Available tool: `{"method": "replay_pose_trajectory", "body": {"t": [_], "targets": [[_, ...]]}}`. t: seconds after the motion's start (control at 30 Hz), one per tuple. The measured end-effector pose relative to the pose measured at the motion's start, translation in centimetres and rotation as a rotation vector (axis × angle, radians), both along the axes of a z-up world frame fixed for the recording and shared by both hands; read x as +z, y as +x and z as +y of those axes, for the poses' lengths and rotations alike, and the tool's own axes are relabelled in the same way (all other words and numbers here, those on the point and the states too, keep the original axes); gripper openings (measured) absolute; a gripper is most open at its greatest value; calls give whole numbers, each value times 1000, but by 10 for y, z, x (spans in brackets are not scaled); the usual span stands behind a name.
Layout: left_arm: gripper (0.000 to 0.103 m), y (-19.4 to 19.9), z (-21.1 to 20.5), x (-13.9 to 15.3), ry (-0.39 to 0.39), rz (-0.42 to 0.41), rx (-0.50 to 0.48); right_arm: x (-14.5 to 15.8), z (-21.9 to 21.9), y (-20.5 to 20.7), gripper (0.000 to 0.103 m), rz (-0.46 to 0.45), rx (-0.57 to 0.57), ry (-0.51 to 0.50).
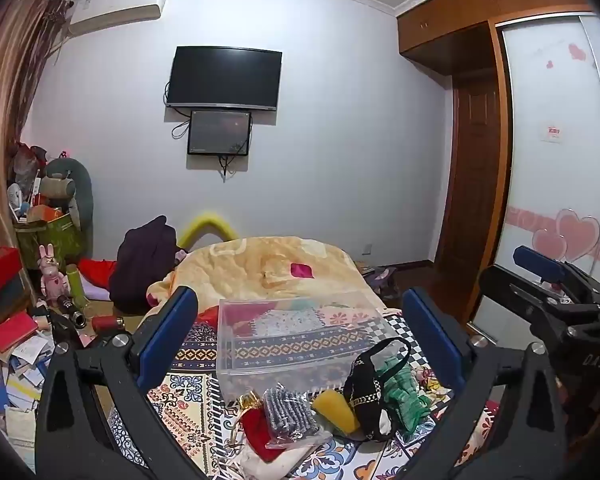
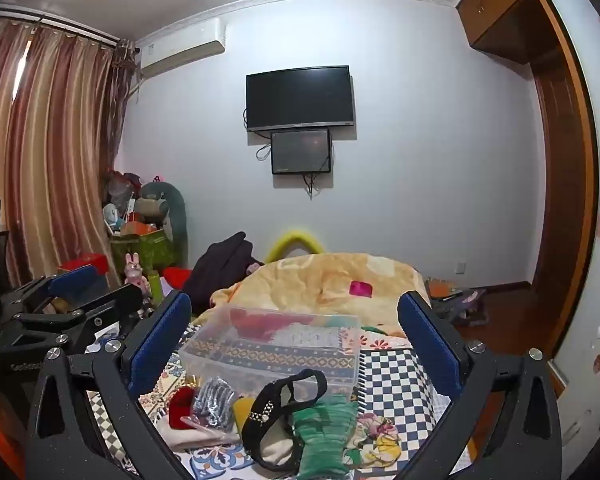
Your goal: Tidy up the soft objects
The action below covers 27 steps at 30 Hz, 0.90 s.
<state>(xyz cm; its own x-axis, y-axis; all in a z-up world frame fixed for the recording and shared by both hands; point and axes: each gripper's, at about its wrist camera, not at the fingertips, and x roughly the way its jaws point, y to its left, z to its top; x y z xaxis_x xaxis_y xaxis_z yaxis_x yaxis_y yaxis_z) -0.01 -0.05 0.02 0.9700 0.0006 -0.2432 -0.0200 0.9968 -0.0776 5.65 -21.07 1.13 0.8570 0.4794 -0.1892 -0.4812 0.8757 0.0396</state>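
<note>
A pile of soft things lies on the patterned bedspread: a red pouch, a grey knit piece in a plastic bag, a yellow sponge, a black headband and a green knit piece. Behind them stands a clear plastic box. My left gripper is open and empty, held above the pile. My right gripper is open and empty over the same pile, with the headband, green piece and box between its fingers. Each gripper shows at the edge of the other's view.
A peach blanket with a pink patch is heaped on the far bed. A dark garment lies to its left. Clutter, boxes and toys fill the left side. A wardrobe and door stand to the right.
</note>
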Motion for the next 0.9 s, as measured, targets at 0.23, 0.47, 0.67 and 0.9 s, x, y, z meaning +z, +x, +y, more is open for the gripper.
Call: {"method": "replay_pose_trajectory", "body": {"t": [0.23, 0.47, 0.67, 0.9], "targets": [[103, 3, -7, 9, 4, -13, -3, 3, -2, 1, 103, 0, 0, 8], [103, -4, -3, 5, 1, -36, -9, 2, 1, -2, 103, -13, 6, 6], [103, -5, -4, 5, 5, -36, -10, 4, -3, -6, 103, -23, 3, 14], [103, -5, -4, 5, 9, -35, -12, 7, -4, -8, 103, -26, -1, 19]]}}
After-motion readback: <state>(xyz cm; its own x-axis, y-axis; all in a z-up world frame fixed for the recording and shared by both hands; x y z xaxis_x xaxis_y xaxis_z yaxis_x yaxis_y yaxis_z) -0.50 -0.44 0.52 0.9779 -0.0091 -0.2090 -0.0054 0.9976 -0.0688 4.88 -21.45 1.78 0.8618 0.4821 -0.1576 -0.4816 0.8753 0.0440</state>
